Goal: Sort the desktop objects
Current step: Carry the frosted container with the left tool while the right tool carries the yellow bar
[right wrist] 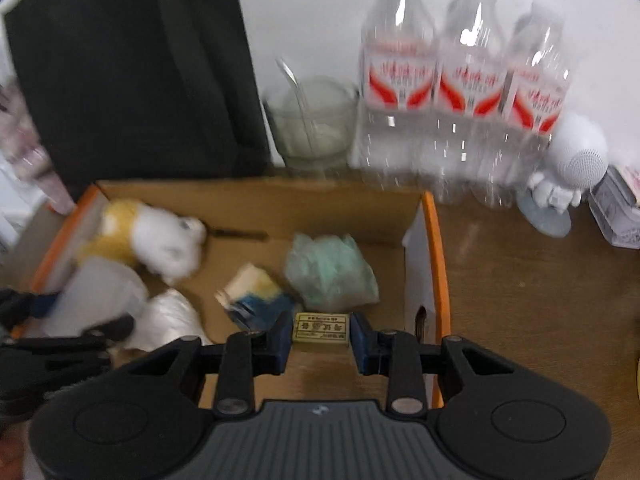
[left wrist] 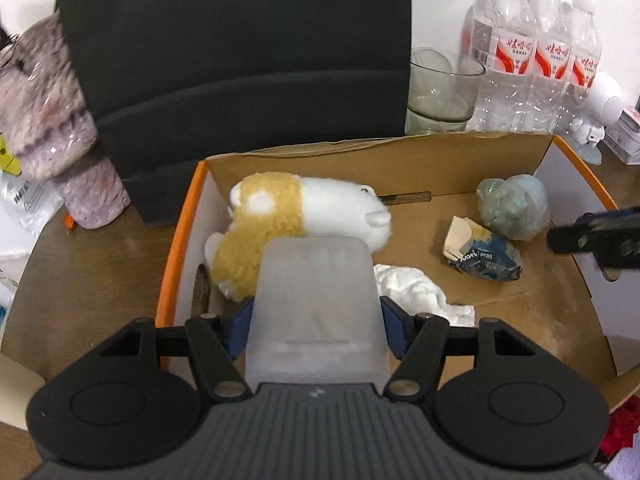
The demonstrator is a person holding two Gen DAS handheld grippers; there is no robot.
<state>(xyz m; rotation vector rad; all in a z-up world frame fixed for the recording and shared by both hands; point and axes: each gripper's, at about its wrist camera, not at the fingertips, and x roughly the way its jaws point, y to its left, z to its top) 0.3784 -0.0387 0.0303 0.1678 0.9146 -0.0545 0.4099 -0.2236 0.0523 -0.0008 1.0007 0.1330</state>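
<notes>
An orange-rimmed cardboard box (left wrist: 432, 160) (right wrist: 434, 240) sits on the brown desk. In it lie a yellow-and-white plush toy (left wrist: 296, 216) (right wrist: 160, 240), a crumpled white tissue (left wrist: 416, 292) (right wrist: 168, 320), a crushed blue-and-cream packet (left wrist: 480, 252) (right wrist: 252, 292) and a greenish plastic wad (left wrist: 516, 208) (right wrist: 332, 272). My left gripper (left wrist: 316, 320) is shut on a frosted translucent plastic container (left wrist: 316, 308) (right wrist: 96, 292), held over the box's left part. My right gripper (right wrist: 321, 340) is shut on a small yellowish labelled box (right wrist: 321, 331), held over the box's front.
Behind the box stand a black monitor (left wrist: 232, 48) (right wrist: 132, 72), a glass cup (left wrist: 440, 88) (right wrist: 316, 124) and three water bottles (left wrist: 536, 56) (right wrist: 464, 92). A white astronaut figure (right wrist: 568, 172) and a small case (right wrist: 616, 208) sit right. A furry tumbler (left wrist: 52, 128) stands left.
</notes>
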